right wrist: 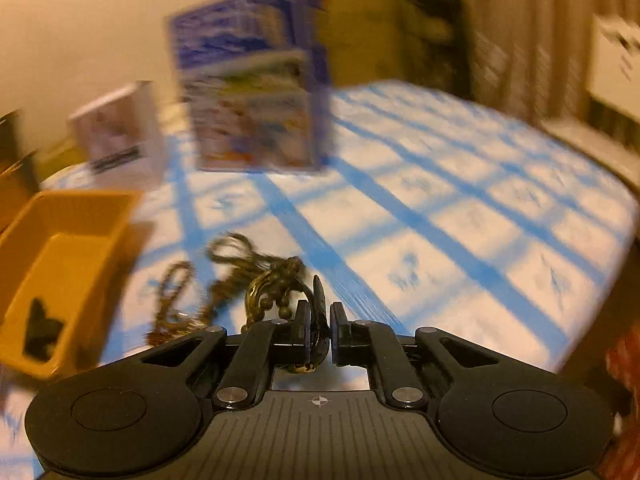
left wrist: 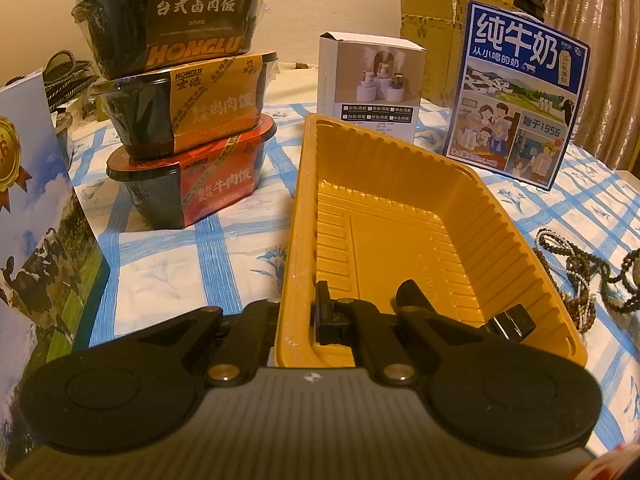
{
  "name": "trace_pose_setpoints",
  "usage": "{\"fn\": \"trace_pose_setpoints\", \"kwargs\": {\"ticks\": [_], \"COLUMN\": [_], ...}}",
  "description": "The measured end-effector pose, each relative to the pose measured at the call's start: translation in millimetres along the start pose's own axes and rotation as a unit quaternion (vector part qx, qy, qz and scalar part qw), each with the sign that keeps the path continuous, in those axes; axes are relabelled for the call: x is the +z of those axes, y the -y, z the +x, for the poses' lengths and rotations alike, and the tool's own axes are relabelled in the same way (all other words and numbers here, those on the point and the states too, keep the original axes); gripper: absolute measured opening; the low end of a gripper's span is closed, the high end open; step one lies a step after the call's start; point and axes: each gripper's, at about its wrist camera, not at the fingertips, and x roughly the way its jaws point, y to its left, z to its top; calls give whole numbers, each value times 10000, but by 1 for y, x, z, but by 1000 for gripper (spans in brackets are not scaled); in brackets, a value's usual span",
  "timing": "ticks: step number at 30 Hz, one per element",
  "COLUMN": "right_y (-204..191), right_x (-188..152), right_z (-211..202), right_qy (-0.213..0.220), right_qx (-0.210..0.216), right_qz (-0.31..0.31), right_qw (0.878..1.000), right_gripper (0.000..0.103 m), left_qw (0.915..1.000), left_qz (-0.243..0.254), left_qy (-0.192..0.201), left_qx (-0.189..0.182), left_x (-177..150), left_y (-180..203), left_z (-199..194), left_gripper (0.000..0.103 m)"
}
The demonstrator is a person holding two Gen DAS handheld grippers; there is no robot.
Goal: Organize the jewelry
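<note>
A yellow plastic tray (left wrist: 384, 184) lies on the blue-checked tablecloth, with no jewelry in it. My left gripper (left wrist: 416, 312) is open, its fingers reaching over the tray's near rim into the tray. A tangle of beaded necklaces (left wrist: 576, 272) lies on the cloth right of the tray. In the blurred right wrist view, my right gripper (right wrist: 320, 320) is shut on a dark beaded bracelet (right wrist: 280, 284). More beaded strands (right wrist: 224, 264) lie just beyond it. The tray (right wrist: 68, 248) sits at the left.
Three stacked instant-rice bowls (left wrist: 188, 92) stand left of the tray. A white box (left wrist: 368, 84) and a blue milk carton (left wrist: 520, 96) stand behind it. Another milk box (left wrist: 36, 208) stands at the near left. The table edge (right wrist: 600, 248) runs at the right.
</note>
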Motion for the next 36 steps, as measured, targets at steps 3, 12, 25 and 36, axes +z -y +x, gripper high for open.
{"fn": "trace_pose_setpoints", "kwargs": {"ticks": [3,12,25,36], "right_y": [-12,-3,24,8], "right_x": [-8,1,-14,-27], "right_z": [20,-8,10,1], "right_qy": [-739,200,-503,-928], "right_qx": [-614,-511,-217,86], "right_qz": [-666,175,1224,1859], "right_qw": [9931,9983,9910,9781], "right_gripper": [8,9,24,24], "left_qw": [10000,10000,10000,10000], "left_qz": [-2,-3,9,-6], "left_qy": [2,-3,-8,-10], "left_qx": [-1,9,17,8], "left_x": [0,1,0,0], "left_y": [0,0,2,2], "left_z": [0,0,0,0], "left_gripper": [4,4,4,4]}}
